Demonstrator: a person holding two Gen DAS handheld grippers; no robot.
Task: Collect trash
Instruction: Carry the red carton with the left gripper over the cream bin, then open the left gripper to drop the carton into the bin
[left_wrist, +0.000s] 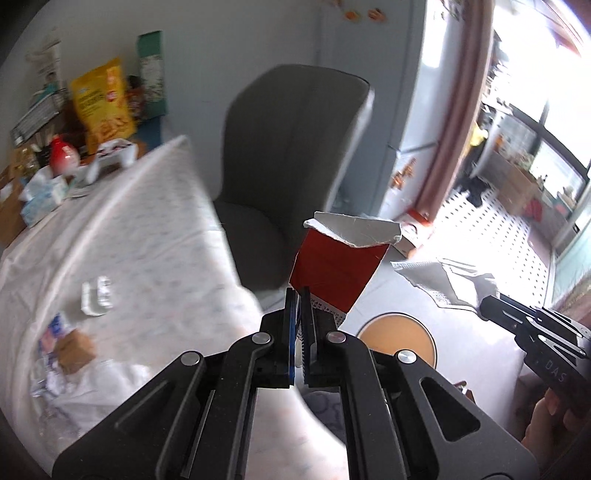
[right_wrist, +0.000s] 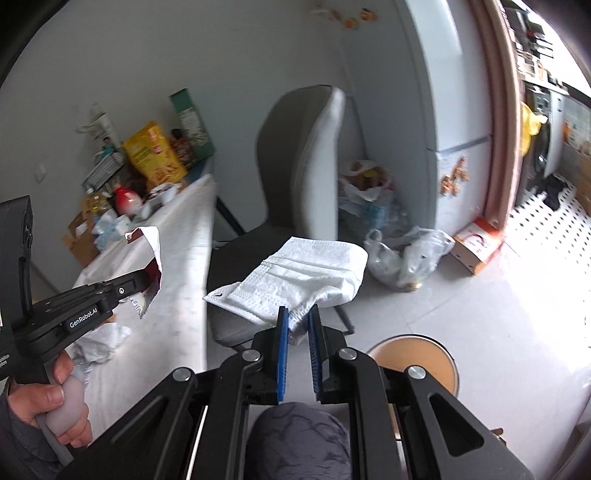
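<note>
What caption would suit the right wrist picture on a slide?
Right gripper pinching a white paper napkin above the floor, with a grey chair and a round orange-topped bin beyond.

Grey chair beside cloth-covered table, pale floor, perhaps sunlit.

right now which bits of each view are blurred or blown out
Left wrist view: the white-clothed table smears with motion, the torn red-and-white carton scrap stays sharp, and the window side glares. Right wrist view: the grey chair blurs, and the floor by the doorway whites out.
</note>
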